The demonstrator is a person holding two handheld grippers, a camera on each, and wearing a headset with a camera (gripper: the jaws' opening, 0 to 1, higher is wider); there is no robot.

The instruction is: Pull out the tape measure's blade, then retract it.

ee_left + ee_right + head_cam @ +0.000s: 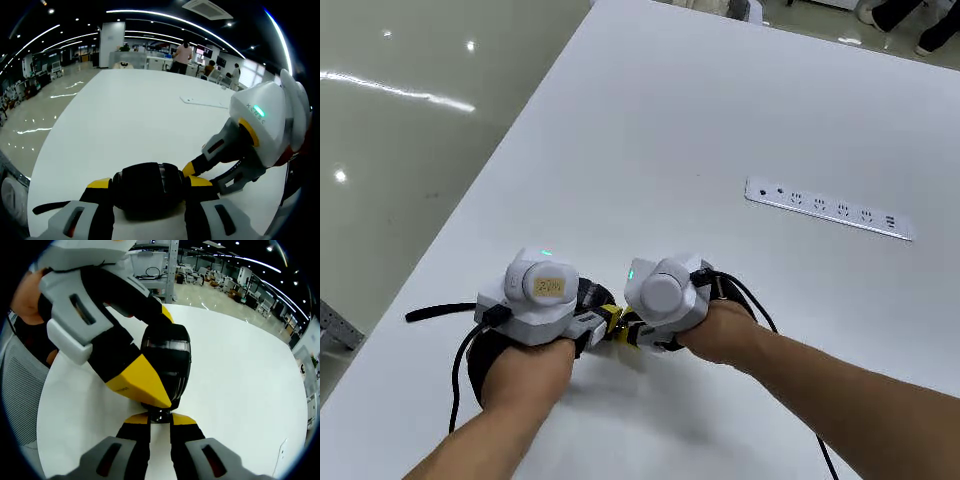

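Workbench (720, 120) white, power strip (828, 209) on it, tape measure (147, 187), glossy floor (400, 120) beside

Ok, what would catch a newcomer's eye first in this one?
Two tools meet near the close edge of the white table. The left tool clamps a black tape measure by its sides, and the right tool is pinched shut on something small at the case's end, likely the blade tip. Further out to the right, a white power strip lies flat on the table.
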